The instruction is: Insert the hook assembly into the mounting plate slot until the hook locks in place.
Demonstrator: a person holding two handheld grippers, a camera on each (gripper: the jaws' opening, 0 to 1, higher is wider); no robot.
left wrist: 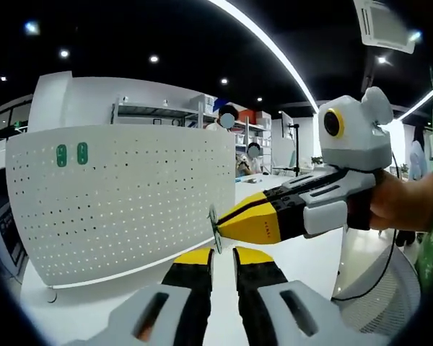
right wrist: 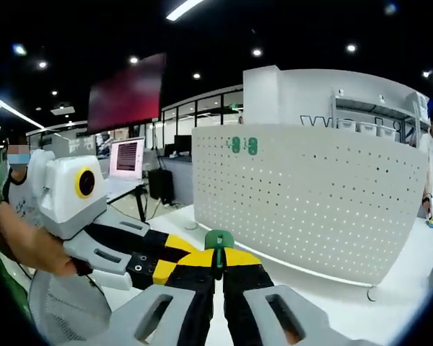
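A white perforated mounting plate (left wrist: pixel 123 202) stands upright on the table, seen as the mounting plate (right wrist: pixel 310 194) in the right gripper view. Two green hooks (left wrist: pixel 71 154) sit on it near the top, the same green hooks (right wrist: pixel 244 145) in the other view. My right gripper (right wrist: pixel 219 261) is shut on a green hook assembly (right wrist: pixel 219 240), held a short way in front of the plate. In the left gripper view, the right gripper (left wrist: pixel 218 229) comes in from the right, and the hook assembly (left wrist: pixel 215 229) shows edge-on at its tip. My left gripper (left wrist: pixel 224 258) is just below it, jaws a narrow gap apart with nothing between them.
The white table (right wrist: pixel 390 303) carries the plate. A mesh office chair (left wrist: pixel 379 288) stands at the right. Shelving (left wrist: pixel 173 112) and people are behind the plate. A dark screen (right wrist: pixel 126 94) and a monitor (right wrist: pixel 128 156) are at the far left. A person's hand (left wrist: pixel 404 205) holds the right gripper.
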